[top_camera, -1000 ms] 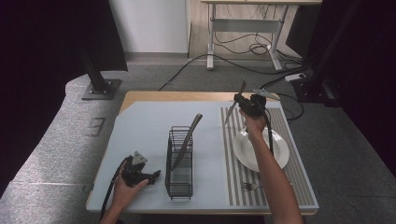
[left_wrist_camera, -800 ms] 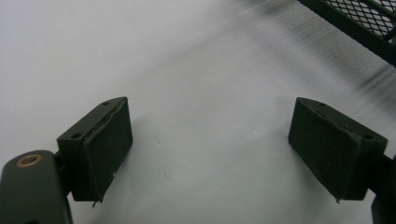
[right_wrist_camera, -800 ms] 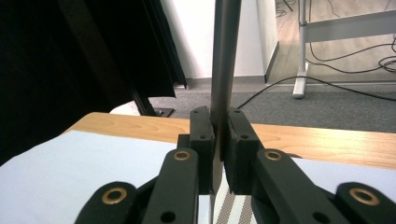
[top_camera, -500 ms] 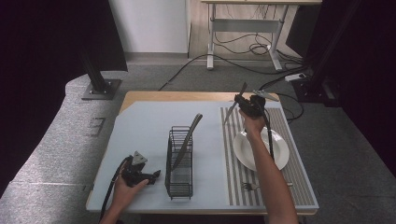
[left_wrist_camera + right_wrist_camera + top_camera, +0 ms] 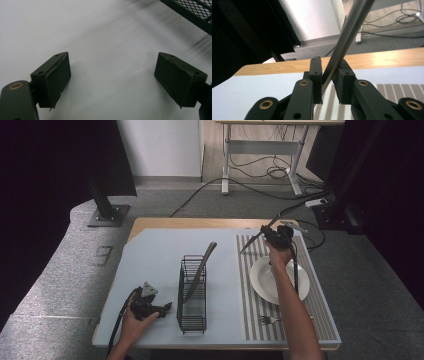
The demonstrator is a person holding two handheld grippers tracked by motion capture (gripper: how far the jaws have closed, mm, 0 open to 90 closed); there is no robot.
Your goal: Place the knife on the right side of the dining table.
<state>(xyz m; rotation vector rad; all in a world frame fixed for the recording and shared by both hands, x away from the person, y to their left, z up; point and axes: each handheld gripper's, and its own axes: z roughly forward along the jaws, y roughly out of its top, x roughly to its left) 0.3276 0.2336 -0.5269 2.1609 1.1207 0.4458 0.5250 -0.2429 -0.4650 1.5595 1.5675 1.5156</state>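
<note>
My right gripper [image 5: 276,236] hovers over the far end of the striped placemat [image 5: 250,310], just beyond the white plate [image 5: 260,280]. A slim metal knife [image 5: 252,241] runs slantwise through it, tip down to the left. In the right gripper view the knife [image 5: 347,35] leans on one pad, with a slit of mat showing beside the other; the jaws of this gripper [image 5: 329,72] have just been opening. My left gripper [image 5: 165,307] rests on the blue table near the front left, open with nothing in it [image 5: 112,75].
A black wire rack [image 5: 192,292] stands mid-table with a long dark utensil [image 5: 202,265] leaning out of it. A fork [image 5: 268,320] lies on the placemat in front of the plate. The rack's corner [image 5: 190,12] is close to my left gripper.
The right hand has sunk a little toward the placemat with the knife and drifted slightly right. The left hand has stayed put.
</note>
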